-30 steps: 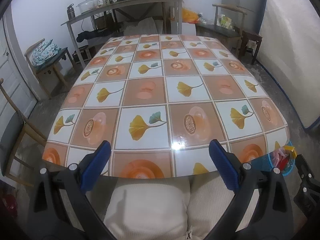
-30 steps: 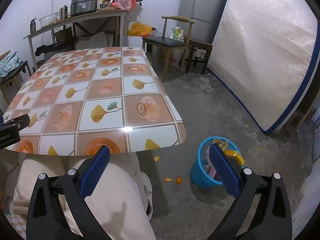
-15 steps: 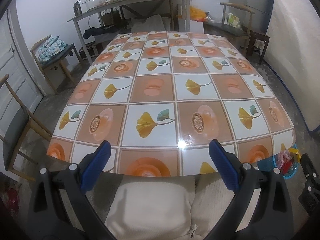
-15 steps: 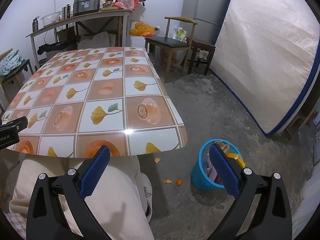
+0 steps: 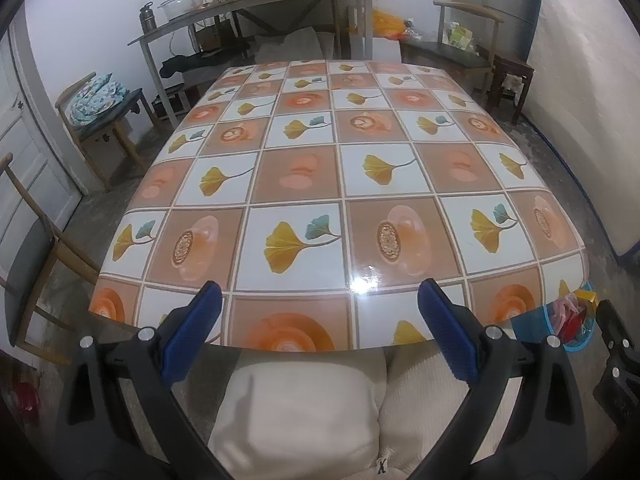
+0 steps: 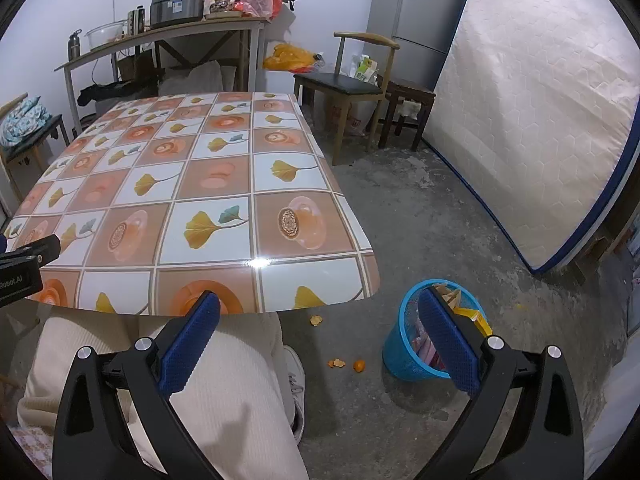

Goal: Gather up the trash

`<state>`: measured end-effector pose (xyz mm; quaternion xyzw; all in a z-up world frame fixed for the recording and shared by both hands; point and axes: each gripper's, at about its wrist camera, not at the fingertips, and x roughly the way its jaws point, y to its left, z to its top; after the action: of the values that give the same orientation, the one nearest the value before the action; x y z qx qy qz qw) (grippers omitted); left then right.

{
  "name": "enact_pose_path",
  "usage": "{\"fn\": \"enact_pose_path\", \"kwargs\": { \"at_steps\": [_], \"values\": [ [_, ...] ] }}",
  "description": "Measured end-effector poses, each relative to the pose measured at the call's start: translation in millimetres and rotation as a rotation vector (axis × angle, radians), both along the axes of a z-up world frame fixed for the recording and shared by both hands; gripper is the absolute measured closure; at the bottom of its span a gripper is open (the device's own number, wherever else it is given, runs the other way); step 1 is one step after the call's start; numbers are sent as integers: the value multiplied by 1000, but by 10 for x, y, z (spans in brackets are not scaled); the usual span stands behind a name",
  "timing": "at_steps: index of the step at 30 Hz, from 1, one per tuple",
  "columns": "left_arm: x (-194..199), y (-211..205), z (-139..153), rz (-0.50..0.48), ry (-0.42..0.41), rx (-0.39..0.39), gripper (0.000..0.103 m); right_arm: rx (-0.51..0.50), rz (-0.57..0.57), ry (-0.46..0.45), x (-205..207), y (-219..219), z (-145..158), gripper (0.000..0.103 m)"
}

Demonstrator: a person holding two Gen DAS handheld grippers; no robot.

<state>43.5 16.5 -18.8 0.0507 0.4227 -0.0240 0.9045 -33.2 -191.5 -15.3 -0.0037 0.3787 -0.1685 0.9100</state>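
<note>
A blue trash bin [image 6: 404,354] holding wrappers stands on the floor right of the table; its rim shows in the left wrist view [image 5: 532,326]. Small orange peel scraps [image 6: 345,364] lie on the floor beside the bin, one more [image 6: 316,320] under the table edge. My left gripper [image 5: 320,330] is open and empty, held before the near edge of the table [image 5: 320,168], above the person's lap. My right gripper [image 6: 320,336] is open and empty, held above the lap and floor, its right finger in front of the bin.
The table [image 6: 168,184] has a glossy flower-patterned cover with nothing on it. Wooden chairs [image 6: 352,84] stand around it. A mattress [image 6: 532,120] leans on the right wall, a fridge behind. A cluttered shelf table [image 5: 256,0] stands at the back.
Both grippers have risen and tilted slightly, so the table and room sit a little lower in view. Both stay open and empty.
</note>
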Motion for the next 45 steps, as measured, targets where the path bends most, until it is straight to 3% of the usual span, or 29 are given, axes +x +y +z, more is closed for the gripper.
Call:
{"fn": "enact_pose_path", "kwargs": {
  "at_steps": [10, 45],
  "values": [
    [-56, -86, 25, -53, -6, 0, 9, -4, 1, -1, 9, -5, 8, 6],
    [-51, -52, 17, -51, -1, -2, 9, -9, 6, -13, -11, 2, 66, 6]
  ]
}}
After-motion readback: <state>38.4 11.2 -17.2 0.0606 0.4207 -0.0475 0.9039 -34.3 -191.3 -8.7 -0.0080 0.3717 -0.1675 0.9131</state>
